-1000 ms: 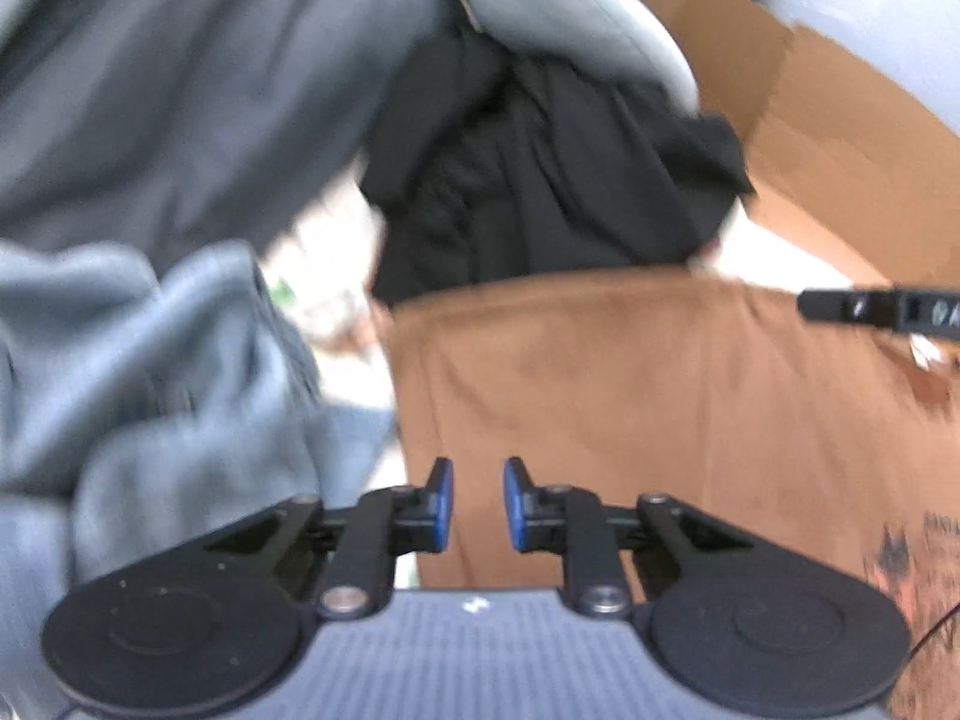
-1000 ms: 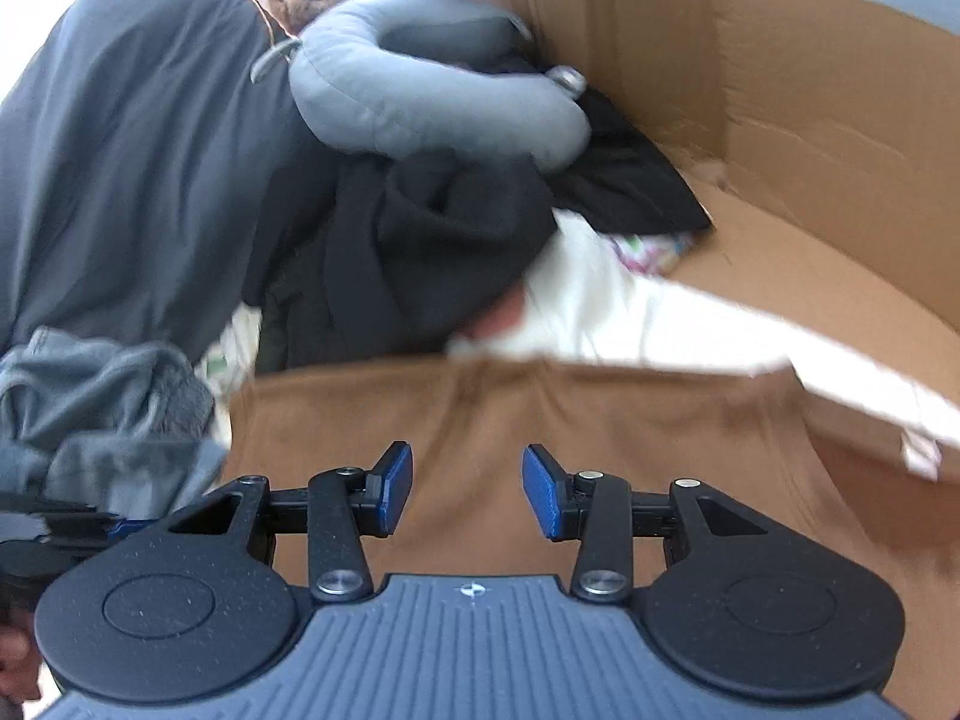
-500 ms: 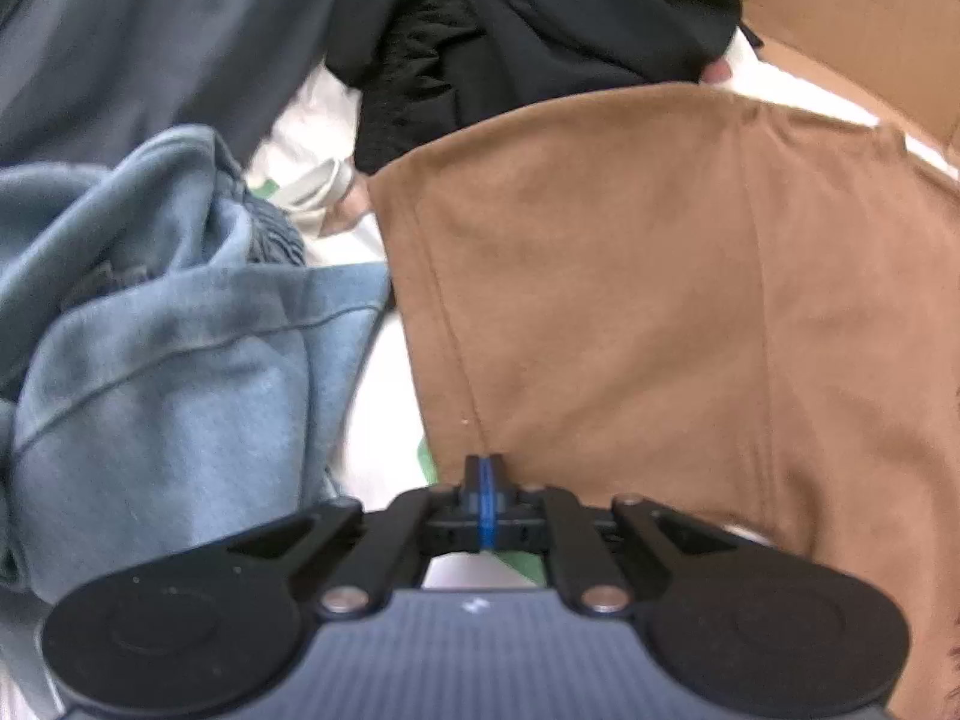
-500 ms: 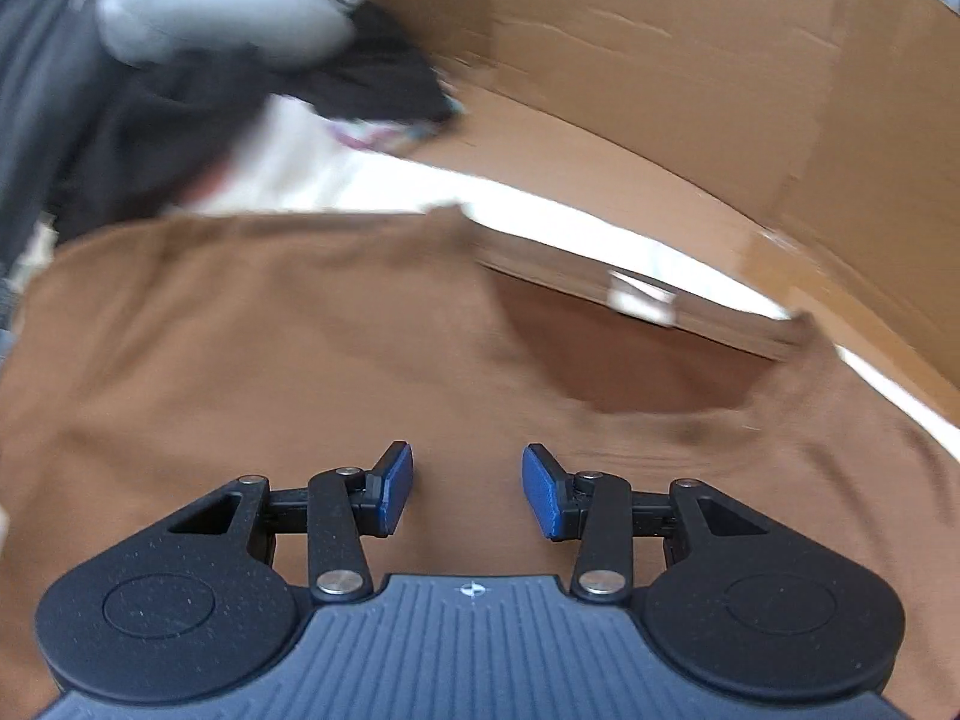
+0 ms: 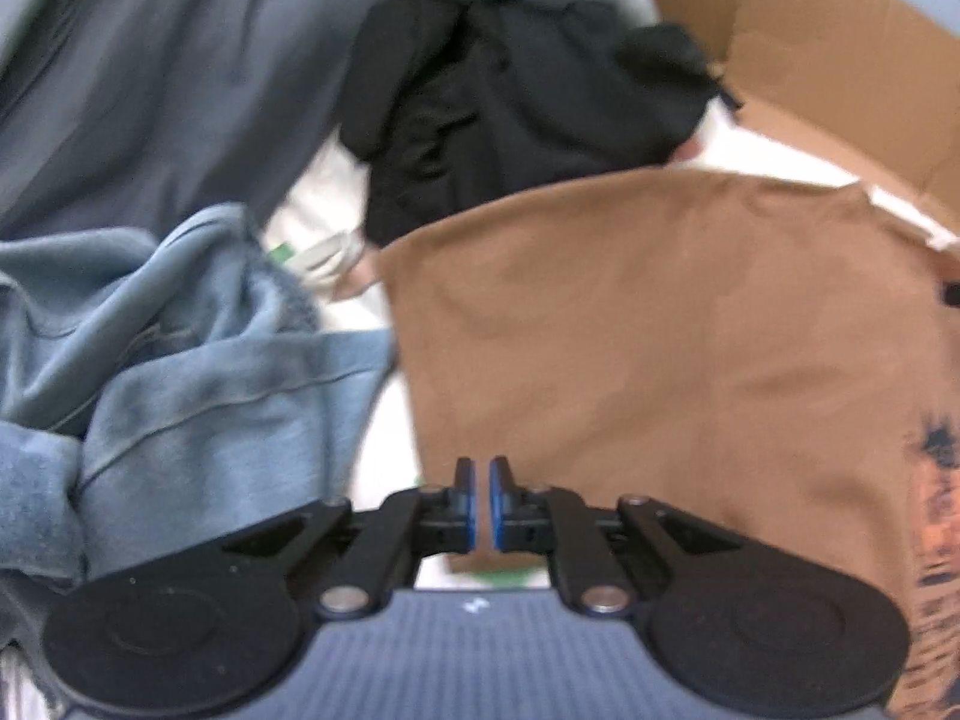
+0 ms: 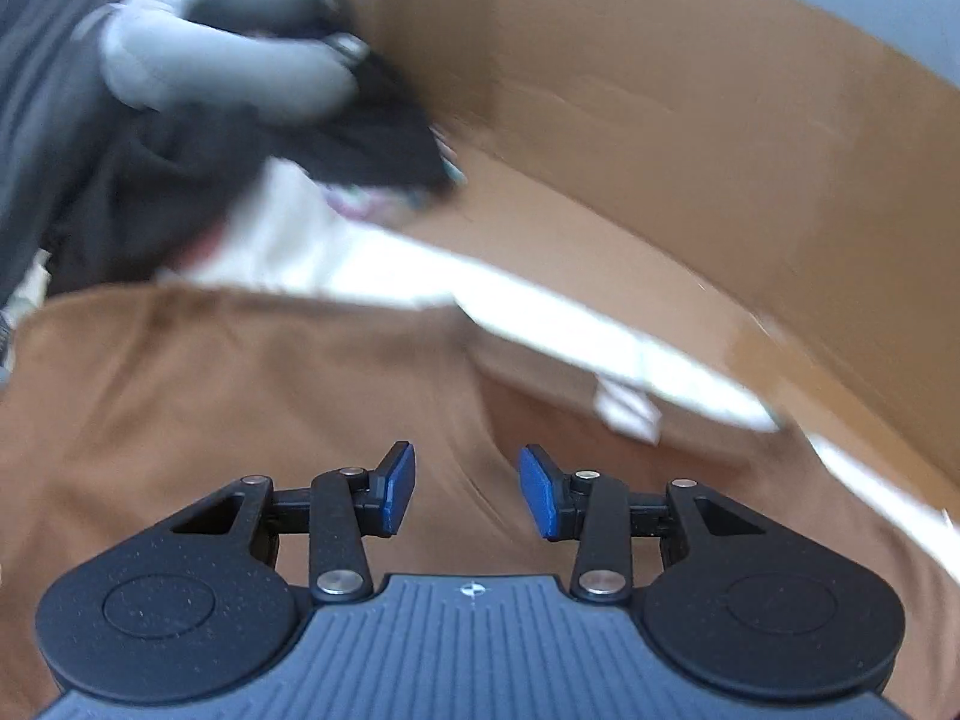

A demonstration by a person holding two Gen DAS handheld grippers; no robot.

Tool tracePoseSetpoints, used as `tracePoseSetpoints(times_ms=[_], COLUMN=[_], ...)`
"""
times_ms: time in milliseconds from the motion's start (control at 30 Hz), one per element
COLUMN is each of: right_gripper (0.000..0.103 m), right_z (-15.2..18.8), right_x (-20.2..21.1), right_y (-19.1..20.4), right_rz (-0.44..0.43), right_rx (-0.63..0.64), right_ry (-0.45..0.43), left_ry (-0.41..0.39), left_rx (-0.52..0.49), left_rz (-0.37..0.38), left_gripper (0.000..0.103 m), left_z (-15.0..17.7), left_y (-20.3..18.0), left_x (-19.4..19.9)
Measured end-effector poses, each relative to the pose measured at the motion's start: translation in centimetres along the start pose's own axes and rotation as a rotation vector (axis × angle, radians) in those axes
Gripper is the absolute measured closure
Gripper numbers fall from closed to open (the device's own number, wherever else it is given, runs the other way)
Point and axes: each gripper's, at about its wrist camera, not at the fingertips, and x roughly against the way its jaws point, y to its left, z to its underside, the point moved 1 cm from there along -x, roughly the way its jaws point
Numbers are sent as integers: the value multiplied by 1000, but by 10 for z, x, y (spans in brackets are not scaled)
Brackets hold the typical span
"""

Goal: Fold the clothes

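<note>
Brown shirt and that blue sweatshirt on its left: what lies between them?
In the left wrist view, only a strip of white bedding separates the brown shirt from the blue sweatshirt.

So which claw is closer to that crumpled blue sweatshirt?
Left. The left claw is over the brown shirt's edge beside the blue sweatshirt; the right claw is over the shirt's collar, farther away.

Each wrist camera looks forward and down from close above the brown shirt (image 5: 660, 330). Both views share it, with the black clothes (image 5: 510, 120) at 12 o'clock left, 10 o'clock right.
</note>
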Motion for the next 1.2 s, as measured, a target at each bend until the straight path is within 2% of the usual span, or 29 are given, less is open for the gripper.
tracePoseSetpoints(times_ms=[33,67,100,233,367,567,733,967,1200], right_gripper=[66,78,80,80,80,84,83,82,74], right_z=[-7,-14,-20,-35,-40,-39,-39,-44,-56], right_x=[-6,-13,-21,-46,-67,-80,-70,-83,-94], right_y=[5,9,13,21,22,17,13,14,13], right_rz=[-18,-29,-43,-70,-55,-36,-14,19,28], right_rx=[9,16,20,16,11,18,-22,-13,-34], right_ry=[-15,-20,-21,-17,17,32,5,48,114], left_ry=[-8,-16,-24,-46,-59,-31,-6,-17,7], left_rx=[-2,-2,-1,16,91,182,185,176,185], left_rz=[17,28,37,62,103,122,120,127,137], left_gripper=[96,96,96,96,96,96,96,95,95], left_z=[-1,-2,-2,2,9,25,35,40,48], left_y=[-5,-9,-13,-19,-14,-8,-8,-10,-10], left_x=[3,5,8,17,20,12,5,8,6])
